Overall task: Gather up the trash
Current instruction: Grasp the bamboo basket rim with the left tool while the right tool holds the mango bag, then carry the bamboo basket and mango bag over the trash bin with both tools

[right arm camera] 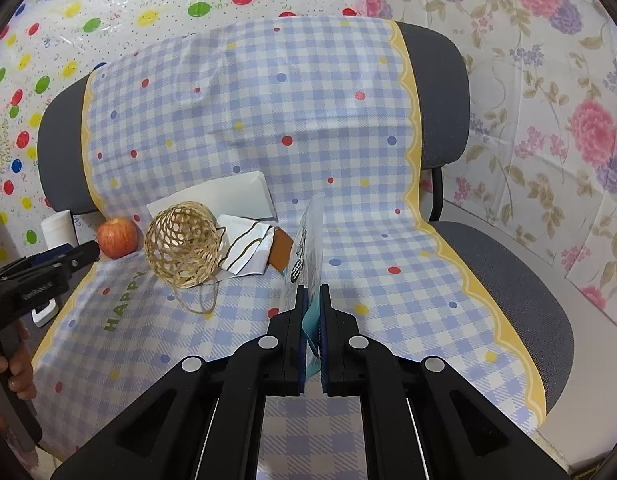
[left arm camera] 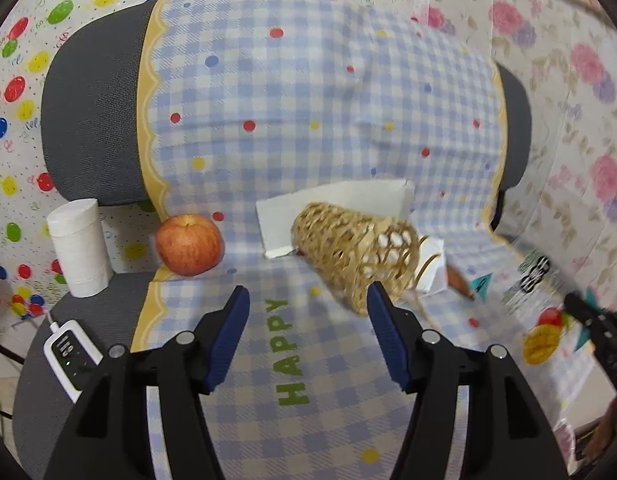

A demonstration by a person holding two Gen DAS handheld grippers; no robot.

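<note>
I'm pinching a snack wrapper (right arm camera: 308, 240) in my right gripper (right arm camera: 312, 320), jaws narrow, film standing edge-on between the pads so it isn't dragging on the checked cloth (right arm camera: 348, 120). It's hanging above the middle of the chair seat (right arm camera: 508, 280), just right of the wicker basket (right arm camera: 182, 246).

My left gripper (left arm camera: 308, 332) is sitting wide and holding nothing, hovering over the front of the seat, aiming at the basket (left arm camera: 354, 256). The basket is lying tipped on its side near the back of the seat, mouth toward me, so I'm guessing the free gripper is there to right it or steady it for the drop.

More trash is waiting behind the basket: a crumpled white bag (right arm camera: 248, 252) touching it, something brown (right arm camera: 282, 248) beside that, probably cardboard, too blurred to say. A flat white box (right arm camera: 228, 196) is leaning against the backrest.

Apple (left arm camera: 188, 244) and paper roll (left arm camera: 78, 248) are at the seat's back left corner; not trash, I'm leaving them.
</note>
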